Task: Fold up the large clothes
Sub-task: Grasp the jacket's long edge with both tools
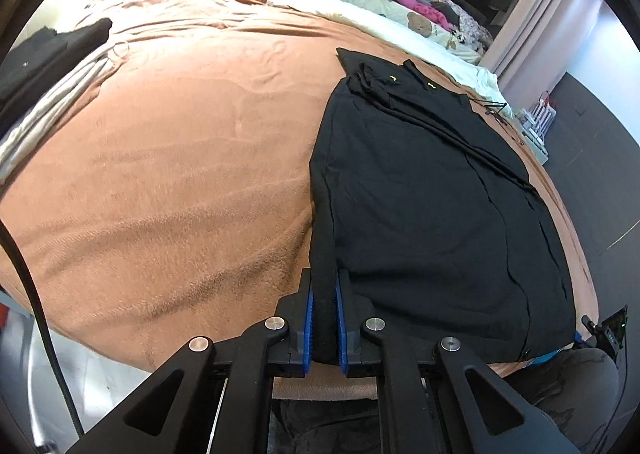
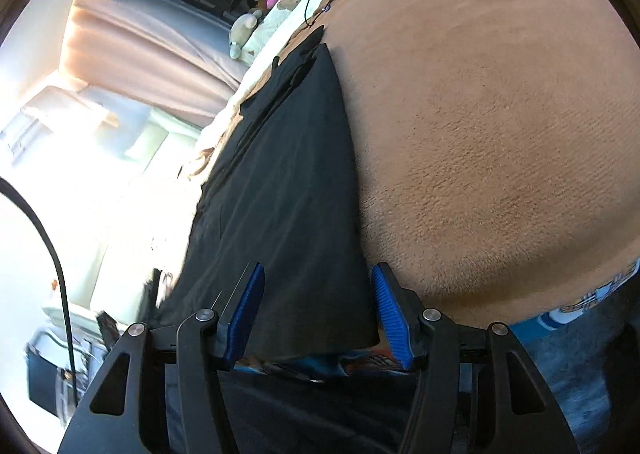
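L wrist view: left gripper (image 1: 324,318) is pinched on the near left edge of the black garment (image 1: 432,214), blue pads (image 1: 309,326) pressed onto a raised ridge of cloth. The garment lies flat on the brown blanket (image 1: 160,182), on the right part of the bed, long axis running straight away from the claw toward the collar end by the white bedding (image 1: 360,14). Most of the cloth sits to the right of the grip; bare blanket to the left. A second dark garment (image 1: 52,50) lies far left, well apart.

R wrist view (cam rolled, so the scene is tilted): right gripper (image 2: 318,318) has jaws spread, not pressing. The near hem of the black garment sits between the pads (image 2: 390,314), its edge just beside the right pad, w/ brown blanket beyond.

Judgement: both claws are at the near hem, L on one side edge, R at the other. R probably needs to close on its corner before any lift, then fold along the long axis.
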`<action>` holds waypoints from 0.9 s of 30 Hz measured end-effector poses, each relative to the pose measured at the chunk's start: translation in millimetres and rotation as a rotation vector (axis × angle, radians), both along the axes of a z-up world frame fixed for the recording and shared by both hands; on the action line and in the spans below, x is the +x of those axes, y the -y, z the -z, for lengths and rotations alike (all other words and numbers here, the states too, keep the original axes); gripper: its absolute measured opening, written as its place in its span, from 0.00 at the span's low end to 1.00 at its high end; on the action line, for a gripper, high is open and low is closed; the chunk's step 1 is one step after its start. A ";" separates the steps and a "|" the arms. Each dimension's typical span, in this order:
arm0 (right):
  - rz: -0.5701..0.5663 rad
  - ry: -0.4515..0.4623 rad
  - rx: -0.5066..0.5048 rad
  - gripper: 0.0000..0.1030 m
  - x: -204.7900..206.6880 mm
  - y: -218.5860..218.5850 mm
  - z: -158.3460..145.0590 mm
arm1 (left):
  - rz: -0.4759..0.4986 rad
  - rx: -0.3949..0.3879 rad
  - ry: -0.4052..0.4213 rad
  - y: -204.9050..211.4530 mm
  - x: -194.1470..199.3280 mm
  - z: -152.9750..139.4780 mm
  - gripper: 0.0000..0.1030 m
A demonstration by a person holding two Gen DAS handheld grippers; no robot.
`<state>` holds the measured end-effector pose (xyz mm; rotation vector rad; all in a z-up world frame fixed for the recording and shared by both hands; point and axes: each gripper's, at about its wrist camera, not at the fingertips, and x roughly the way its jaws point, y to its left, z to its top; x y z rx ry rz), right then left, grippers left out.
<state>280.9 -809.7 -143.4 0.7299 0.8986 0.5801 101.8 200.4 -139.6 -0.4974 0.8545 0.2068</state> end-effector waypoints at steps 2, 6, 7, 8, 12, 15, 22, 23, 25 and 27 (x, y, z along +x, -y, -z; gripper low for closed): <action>0.007 -0.017 0.074 0.52 4.7 0.1 10.4 | -0.003 -0.005 -0.004 -0.6 1.8 2.2 0.09; 0.027 -0.040 0.153 0.38 2.1 9.6 27.3 | -0.010 -0.017 -0.002 -0.4 -0.9 0.8 0.09; 0.036 -0.057 0.162 0.31 1.7 12.9 32.8 | -0.009 -0.019 0.001 -1.1 -1.0 -0.3 0.09; 0.046 -0.076 0.168 0.19 0.8 16.2 37.7 | -0.008 -0.021 0.005 -1.3 -1.7 -1.8 0.09; 0.094 -0.063 0.181 0.03 -10.4 33.9 32.7 | -0.011 -0.037 0.035 -1.7 -9.0 -11.4 0.09; 0.084 0.009 0.184 0.01 -20.6 34.6 8.2 | -0.012 -0.020 0.063 3.1 -12.3 -24.6 0.08; 0.021 0.156 0.177 0.01 -44.6 19.2 -69.4 | -0.026 -0.038 0.162 1.7 -26.8 -71.5 0.07; 0.015 0.177 0.181 0.01 -49.2 18.4 -79.7 | -0.029 -0.041 0.177 1.0 -31.2 -79.5 0.07; 0.001 0.214 0.197 0.01 -60.6 19.2 -99.6 | -0.037 -0.050 0.215 -1.3 -42.2 -98.0 0.07; -0.015 0.246 0.210 0.01 -74.0 20.0 -115.3 | -0.044 -0.054 0.250 -1.6 -56.4 -115.6 0.07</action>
